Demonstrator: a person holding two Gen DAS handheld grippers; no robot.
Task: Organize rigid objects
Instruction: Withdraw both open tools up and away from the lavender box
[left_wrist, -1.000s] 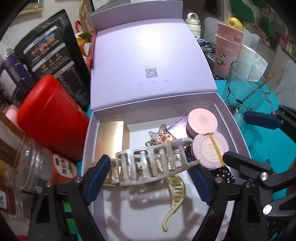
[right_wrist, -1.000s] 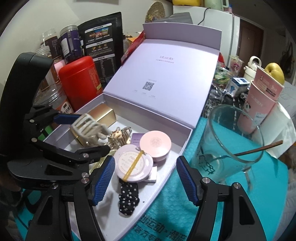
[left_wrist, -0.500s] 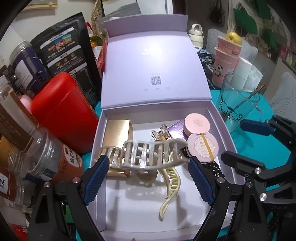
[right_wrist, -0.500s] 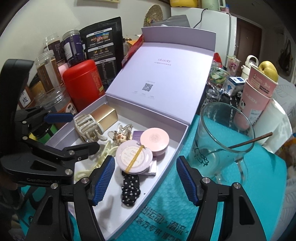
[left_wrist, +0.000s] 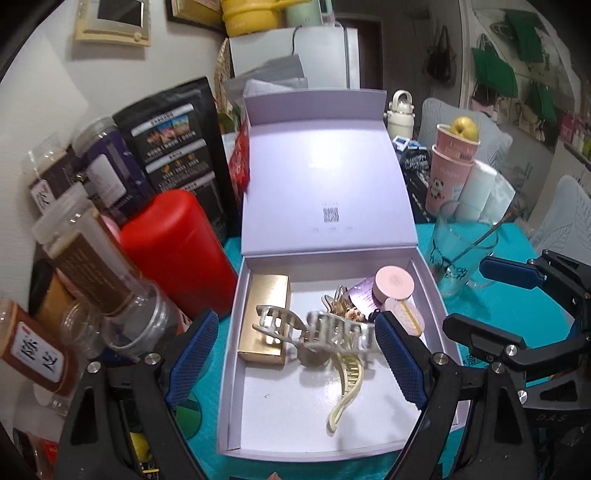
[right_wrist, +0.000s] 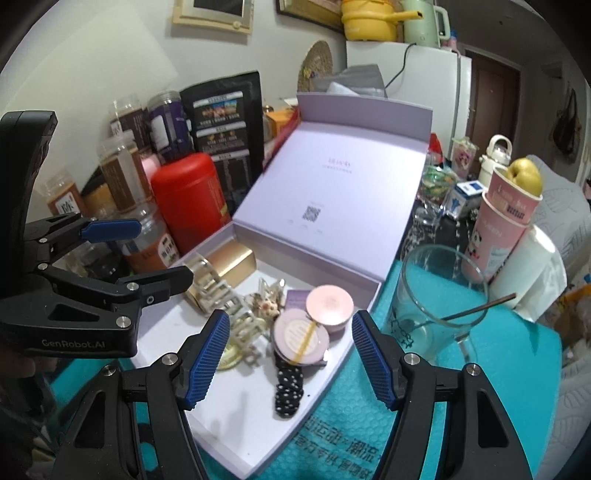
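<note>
A lavender box (left_wrist: 236, 373) is seen open at frame centre, crowded at left by a glossy red canister (left_wrist: 177, 251) and jars. A pearly ribbed hair claw (left_wrist: 314, 328) lies inside, leaning on a gold carton (left_wrist: 266, 317). The left gripper (left_wrist: 295, 362) is spread wide, nothing held. The right gripper (right_wrist: 288, 354) is likewise parted and empty. A clear glass cup (right_wrist: 436, 302) stands at right.

Left gripper (left_wrist: 293, 354): jaws wide apart, holding nothing
White claw clip (left_wrist: 314, 328): in the lavender box (left_wrist: 436, 295), leaning on the gold box (left_wrist: 264, 317)
</note>
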